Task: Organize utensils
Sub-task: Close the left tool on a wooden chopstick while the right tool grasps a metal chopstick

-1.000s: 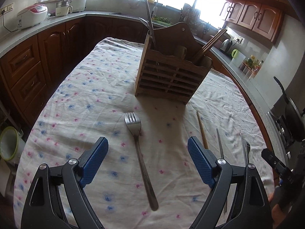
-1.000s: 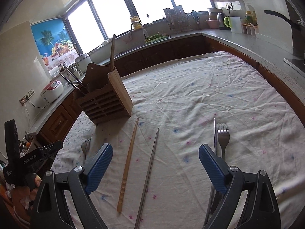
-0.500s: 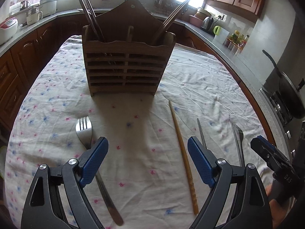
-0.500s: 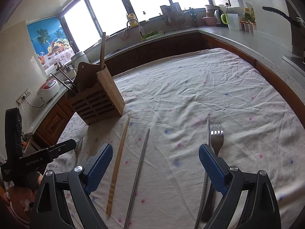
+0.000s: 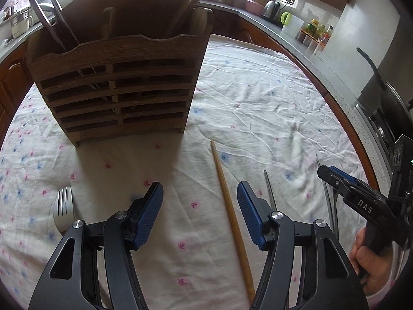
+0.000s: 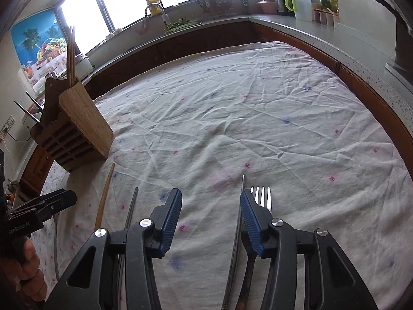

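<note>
Floral cloth — holder far left; both grippers spread, empty; chopstick seemingly between left fingers.

2 forks; 1 wooden chopstick; 2 metal chopsticks; 1 holder

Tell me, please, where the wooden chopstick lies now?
In the left wrist view, the wooden chopstick lies on the tablecloth, front-right of the slatted wooden holder, left of a metal chopstick.
</note>
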Motion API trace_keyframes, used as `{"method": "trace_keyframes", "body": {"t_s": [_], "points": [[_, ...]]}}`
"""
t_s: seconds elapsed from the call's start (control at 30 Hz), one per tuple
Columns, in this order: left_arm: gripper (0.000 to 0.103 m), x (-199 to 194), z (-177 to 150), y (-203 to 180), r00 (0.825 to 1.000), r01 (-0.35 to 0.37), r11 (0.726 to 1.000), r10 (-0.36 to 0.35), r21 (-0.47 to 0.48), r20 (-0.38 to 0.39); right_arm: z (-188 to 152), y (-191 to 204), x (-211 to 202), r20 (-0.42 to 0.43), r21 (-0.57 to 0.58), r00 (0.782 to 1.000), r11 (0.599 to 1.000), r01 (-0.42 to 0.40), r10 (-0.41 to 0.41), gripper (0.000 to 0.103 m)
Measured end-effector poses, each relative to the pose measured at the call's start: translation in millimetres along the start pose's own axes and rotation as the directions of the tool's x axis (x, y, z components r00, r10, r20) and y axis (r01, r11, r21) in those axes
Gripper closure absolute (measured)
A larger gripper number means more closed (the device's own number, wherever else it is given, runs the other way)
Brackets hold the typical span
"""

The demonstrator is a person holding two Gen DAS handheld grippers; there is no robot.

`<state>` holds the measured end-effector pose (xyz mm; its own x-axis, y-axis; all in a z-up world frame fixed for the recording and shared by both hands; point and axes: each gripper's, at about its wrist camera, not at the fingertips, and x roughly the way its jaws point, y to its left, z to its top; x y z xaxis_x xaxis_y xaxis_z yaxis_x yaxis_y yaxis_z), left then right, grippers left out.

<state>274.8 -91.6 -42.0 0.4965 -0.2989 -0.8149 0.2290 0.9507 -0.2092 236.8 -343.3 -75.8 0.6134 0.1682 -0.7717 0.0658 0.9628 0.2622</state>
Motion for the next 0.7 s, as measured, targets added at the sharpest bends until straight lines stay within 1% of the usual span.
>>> {"method": "trace_keyframes", "body": {"t_s": [0.07,0.17,0.23,0.27,0.33,0.37,0.43,0.47,0.6,0.67,0.7], "points": [[0.048,7.0,4.2,-2.9,1.000,0.000,1.000,0.000,0.006,-0.009,1.6,-3.5,3.9,-0.006,0.001,1.000,1.000,0.005,-0.005,0.056],[0.049,18.0,9.6,-8.5,1.000,-0.001,1.000,0.001,0.019,-0.025,3.6,-6.1,9.0,-0.018,-0.003,1.000,1.000,0.010,-0.010,0.060],[0.050,25.9,11.7,-12.6,0.999,-0.001,1.000,0.002,0.027,-0.035,5.8,-6.6,12.2,-0.023,-0.006,1.000,1.000,0.012,-0.012,0.060],[0.052,30.1,12.8,-14.6,0.999,-0.003,0.999,0.004,0.033,-0.043,6.8,-6.7,14.2,-0.026,-0.008,1.000,1.000,0.013,-0.013,0.062],[0.058,38.2,13.1,-17.5,0.998,-0.008,0.999,0.011,0.044,-0.061,7.3,-7.2,16.2,-0.030,-0.012,0.999,1.000,0.018,-0.018,0.066],[0.060,38.7,13.7,-20.2,0.999,-0.022,0.998,0.024,0.057,-0.045,8.2,-5.9,17.5,-0.034,-0.017,0.999,1.000,0.022,-0.022,0.069],[0.060,41.0,15.5,-22.6,0.998,-0.036,0.997,0.039,0.073,-0.045,6.8,-5.4,20.0,-0.054,-0.014,0.998,1.000,0.010,-0.011,0.076],[0.060,42.7,16.6,-24.0,0.998,-0.039,0.996,0.042,0.078,-0.047,6.0,-3.9,19.5,-0.051,-0.023,0.999,1.000,0.016,-0.017,0.078],[0.061,46.8,19.6,-29.9,0.997,-0.058,0.992,0.064,0.114,-0.047,4.4,1.0,19.6,-0.055,-0.051,0.998,0.998,0.036,-0.039,0.077],[0.069,48.1,19.0,-33.1,0.996,-0.074,0.988,0.080,0.135,-0.042,4.6,0.3,19.3,-0.057,-0.050,0.998,0.998,0.035,-0.038,0.077],[0.076,48.1,18.4,-34.3,0.995,-0.085,0.986,0.091,0.146,-0.037,4.1,0.2,19.0,-0.057,-0.051,0.998,0.998,0.035,-0.038,0.077]]}}
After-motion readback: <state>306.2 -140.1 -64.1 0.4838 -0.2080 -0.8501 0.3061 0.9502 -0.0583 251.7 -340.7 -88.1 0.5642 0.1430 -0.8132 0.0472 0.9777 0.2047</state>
